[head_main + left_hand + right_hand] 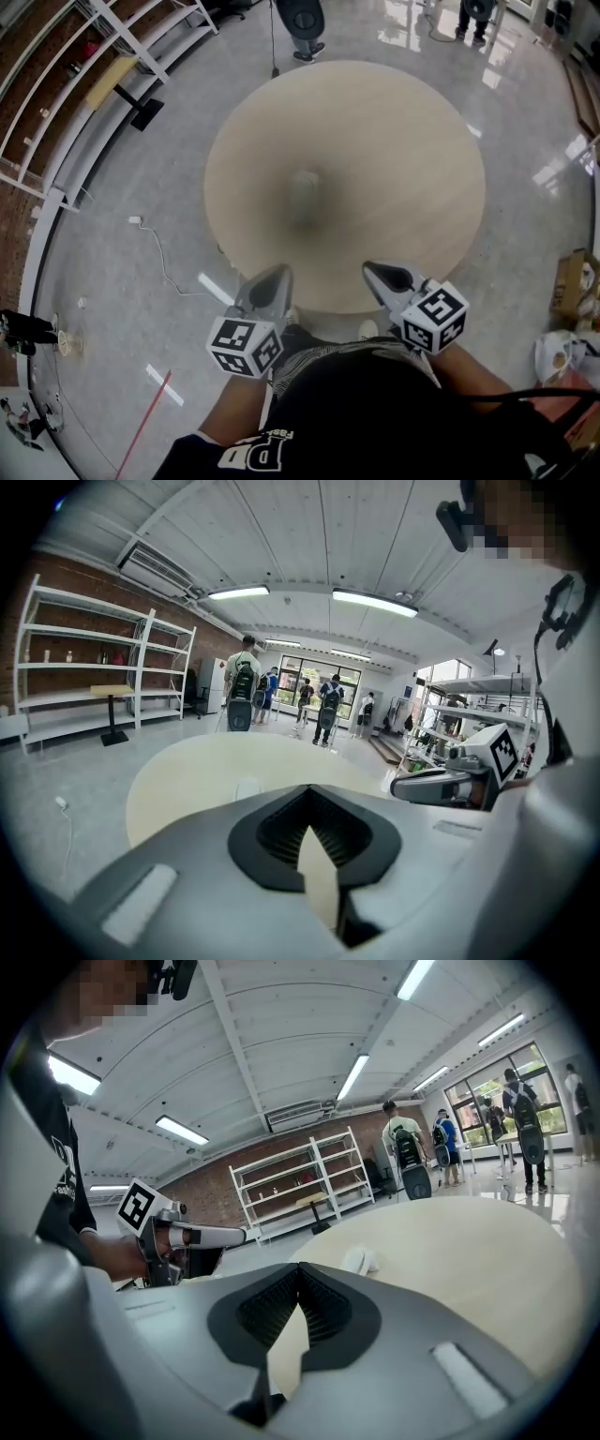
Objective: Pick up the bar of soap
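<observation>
We judge this the approach: left hand-held gripper (280, 273) and right hand-held gripper (368, 268) closed, empty, at the near edge of the bench (403, 141) — next we open one toward the soap (305, 190)

Matt pale wood-grain table (394, 141), glossy polished floor (122, 234) (bright reflections in patches), smooth whitish bar of soap (359, 1260).

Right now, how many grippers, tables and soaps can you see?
Grippers: 2 (left gripper, right gripper)
Table: 1
Soap: 1
Total: 4
</observation>
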Motion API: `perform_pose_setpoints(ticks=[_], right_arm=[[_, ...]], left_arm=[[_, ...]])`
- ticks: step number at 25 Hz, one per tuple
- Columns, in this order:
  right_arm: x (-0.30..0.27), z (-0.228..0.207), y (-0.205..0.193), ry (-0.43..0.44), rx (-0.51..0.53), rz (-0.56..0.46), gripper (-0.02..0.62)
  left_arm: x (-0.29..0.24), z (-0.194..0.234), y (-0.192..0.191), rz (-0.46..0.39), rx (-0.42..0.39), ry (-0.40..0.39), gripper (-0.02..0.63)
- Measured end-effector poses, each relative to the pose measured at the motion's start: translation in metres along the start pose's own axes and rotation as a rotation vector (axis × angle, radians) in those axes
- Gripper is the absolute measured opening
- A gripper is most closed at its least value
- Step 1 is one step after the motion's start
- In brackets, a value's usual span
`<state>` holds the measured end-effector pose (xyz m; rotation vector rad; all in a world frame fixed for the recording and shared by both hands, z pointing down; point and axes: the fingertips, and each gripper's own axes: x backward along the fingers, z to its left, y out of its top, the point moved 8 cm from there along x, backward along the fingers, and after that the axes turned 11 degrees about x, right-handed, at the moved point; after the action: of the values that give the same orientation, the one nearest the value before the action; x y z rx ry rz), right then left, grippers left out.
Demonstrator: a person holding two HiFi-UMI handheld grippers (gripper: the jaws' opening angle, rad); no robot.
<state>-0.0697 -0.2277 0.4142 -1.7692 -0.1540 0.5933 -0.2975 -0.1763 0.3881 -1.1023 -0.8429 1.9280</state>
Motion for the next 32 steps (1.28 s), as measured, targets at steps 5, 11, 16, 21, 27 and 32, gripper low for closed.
perform_pose_setpoints(ticks=[5,11,16,21,27,32], right_arm=[[-0.031,0.002,0.010,-0.046,0.003,0.023,0.006],[-0.092,0.007,0.017,-0.115,-0.106,0.078,0.006],[-0.136,0.006,0.012,-0.208,-0.194,0.130,0.006],[-0.177,-0.002,0.010,-0.278,-0.221,0.187,0.006],[-0.218,-0.037,-0.006,-0.425,-0.189,0.312,0.061],[-0.246,-0.067,-0.021,-0.562,-0.192,0.386,0.159]], left_arm=[[-0.005,0.033,0.013,0.024,0.012,-0.042,0.008],[-0.013,0.096,0.042,0.047,-0.016,-0.100,0.008],[-0.024,0.144,0.055,0.063,-0.033,-0.171,0.008],[-0.028,0.187,0.057,0.142,-0.005,-0.225,0.008],[-0.042,0.217,0.054,0.190,0.007,-0.288,0.008],[-0.050,0.226,0.049,0.205,0.049,-0.309,0.008]])
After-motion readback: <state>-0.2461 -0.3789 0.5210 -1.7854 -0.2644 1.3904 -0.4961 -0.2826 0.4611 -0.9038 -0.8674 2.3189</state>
